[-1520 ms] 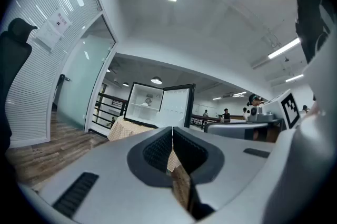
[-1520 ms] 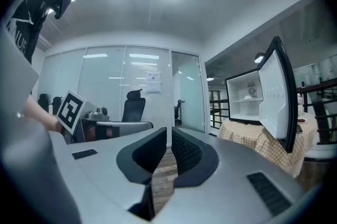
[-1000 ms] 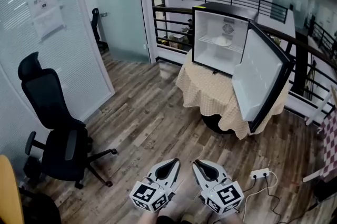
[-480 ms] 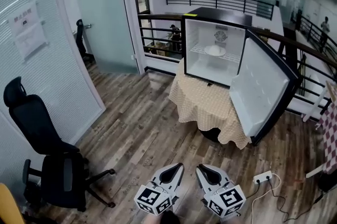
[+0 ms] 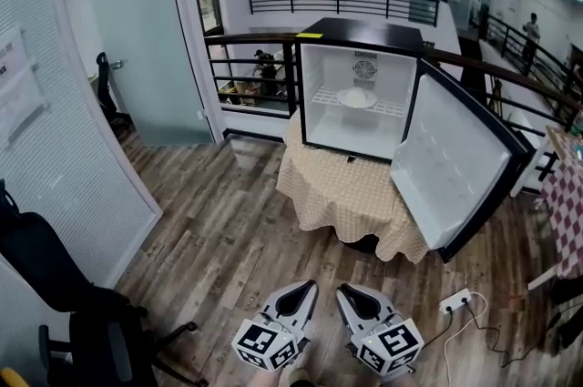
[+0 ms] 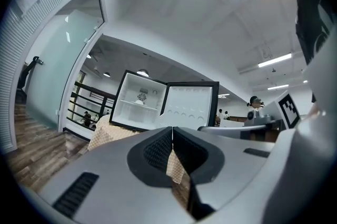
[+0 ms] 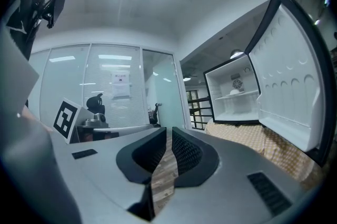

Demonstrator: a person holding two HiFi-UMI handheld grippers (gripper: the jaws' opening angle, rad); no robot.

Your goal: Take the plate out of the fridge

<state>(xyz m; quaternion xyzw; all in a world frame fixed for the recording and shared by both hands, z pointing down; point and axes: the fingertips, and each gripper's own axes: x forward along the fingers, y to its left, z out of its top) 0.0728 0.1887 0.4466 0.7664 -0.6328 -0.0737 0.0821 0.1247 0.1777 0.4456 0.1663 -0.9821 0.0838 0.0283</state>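
plate (image 5: 356,97) on fridge (image 5: 364,31) shelf; left gripper (image 5: 309,287), right gripper (image 5: 342,290) jaws together

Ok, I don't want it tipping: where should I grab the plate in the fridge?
I'd pinch the near rim of the plate, coming straight in through the open front of the fridge. It lies flat on the wire shelf, so only its edge offers a grip. The door hangs right, clear.

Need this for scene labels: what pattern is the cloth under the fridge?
The cloth is a fine beige-and-white check, clearest in the head view.
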